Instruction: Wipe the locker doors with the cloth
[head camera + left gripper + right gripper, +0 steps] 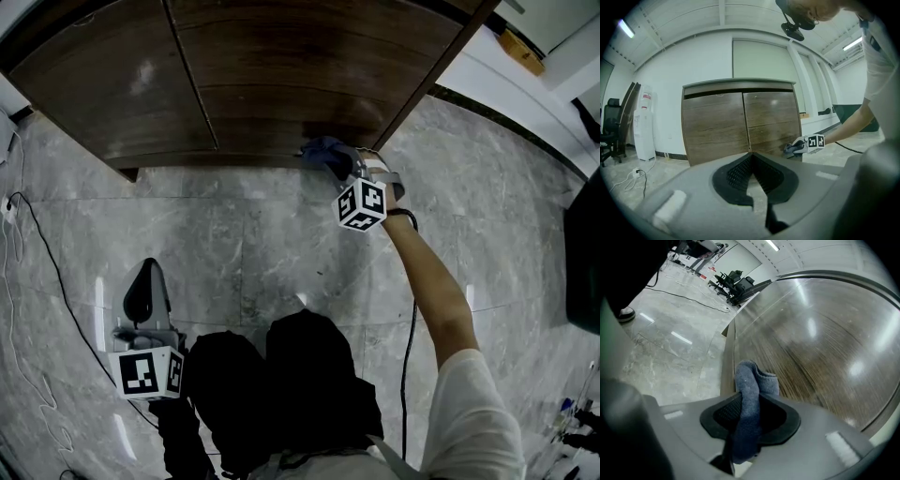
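Our right tongs point(750, 401) pinch the cloth point(753, 379), bunched forward to wipe the locker door point(820, 348) low down; left tongs point(751, 158) closed, empty, idle.

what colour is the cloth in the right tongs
Blue-grey. The cloth shows best in the right gripper view.

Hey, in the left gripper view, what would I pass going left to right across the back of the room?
Black office chair → white water dispenser → left locker door → right locker door → cloth → right hand-held gripper → person's forearm
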Tool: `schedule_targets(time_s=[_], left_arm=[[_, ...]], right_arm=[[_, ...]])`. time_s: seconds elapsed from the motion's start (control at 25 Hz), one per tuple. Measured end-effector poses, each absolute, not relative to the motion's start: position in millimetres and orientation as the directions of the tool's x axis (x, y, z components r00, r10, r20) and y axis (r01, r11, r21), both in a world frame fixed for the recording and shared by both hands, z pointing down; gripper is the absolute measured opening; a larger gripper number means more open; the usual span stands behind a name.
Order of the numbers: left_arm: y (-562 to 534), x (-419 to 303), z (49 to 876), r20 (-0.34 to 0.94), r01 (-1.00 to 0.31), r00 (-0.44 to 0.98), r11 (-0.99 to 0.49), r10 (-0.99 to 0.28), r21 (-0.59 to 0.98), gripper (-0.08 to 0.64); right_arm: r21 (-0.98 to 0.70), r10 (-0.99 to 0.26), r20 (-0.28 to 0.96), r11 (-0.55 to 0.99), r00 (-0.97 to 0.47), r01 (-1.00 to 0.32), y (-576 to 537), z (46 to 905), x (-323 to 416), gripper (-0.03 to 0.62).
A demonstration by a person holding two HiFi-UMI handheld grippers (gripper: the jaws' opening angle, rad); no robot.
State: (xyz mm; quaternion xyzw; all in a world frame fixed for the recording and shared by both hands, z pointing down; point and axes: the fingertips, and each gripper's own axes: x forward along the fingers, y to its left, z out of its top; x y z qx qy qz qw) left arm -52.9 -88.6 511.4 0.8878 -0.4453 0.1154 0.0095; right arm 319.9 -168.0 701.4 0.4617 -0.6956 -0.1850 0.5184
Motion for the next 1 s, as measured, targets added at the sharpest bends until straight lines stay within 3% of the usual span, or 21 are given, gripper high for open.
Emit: schedule_targets(time_s=[1.0], left_arm=[[-86,-66,525,0.218,-0.786,0.595,-0.617,-0.774,-0.048,0.003]], right_arm=[[0.911,-0.953,0.300,0.273,0.045,-0.309,-185,538,304,0.103]])
